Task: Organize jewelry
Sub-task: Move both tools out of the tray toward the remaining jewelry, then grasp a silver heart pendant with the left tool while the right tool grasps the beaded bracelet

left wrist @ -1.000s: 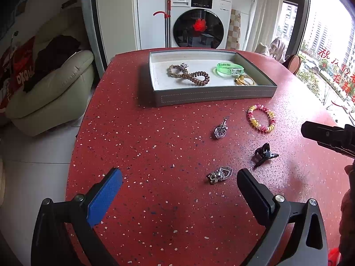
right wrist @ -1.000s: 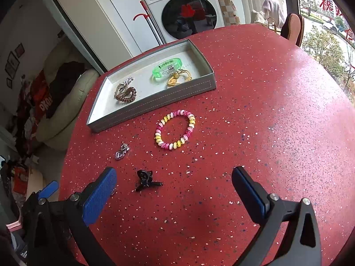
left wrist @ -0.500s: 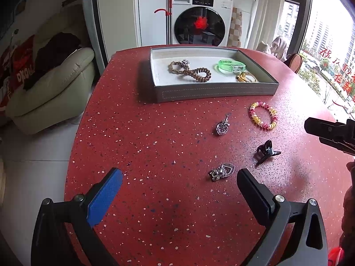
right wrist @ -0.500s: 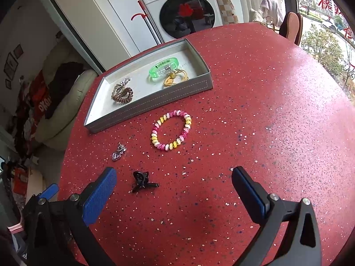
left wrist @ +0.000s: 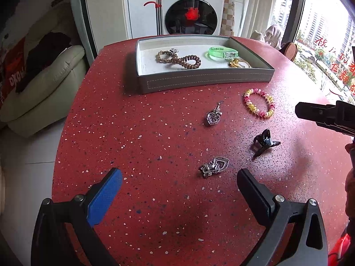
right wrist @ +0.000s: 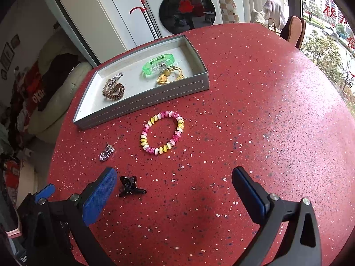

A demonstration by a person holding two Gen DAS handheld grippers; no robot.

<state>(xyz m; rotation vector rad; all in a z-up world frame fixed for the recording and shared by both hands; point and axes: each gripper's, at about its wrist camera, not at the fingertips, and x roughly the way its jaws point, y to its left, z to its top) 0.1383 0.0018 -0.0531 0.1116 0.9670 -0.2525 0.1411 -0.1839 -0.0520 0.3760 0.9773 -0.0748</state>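
Note:
A grey tray on the red table holds a brown coil band, a green bracelet and a gold piece. On the table lie a pink-yellow bead bracelet, two silver heart pendants and a black hair claw. My left gripper is open and empty, just short of the nearer pendant. My right gripper is open and empty, the claw by its left finger.
The red speckled table is round, with its edge dropping off at the left toward a cream sofa. A washing machine stands behind the table. A chair back is at the far right edge.
Both grippers have moved forward toward the loose jewelry; the items sit closer and larger in both views. Both stay open. Nothing on the table has moved.

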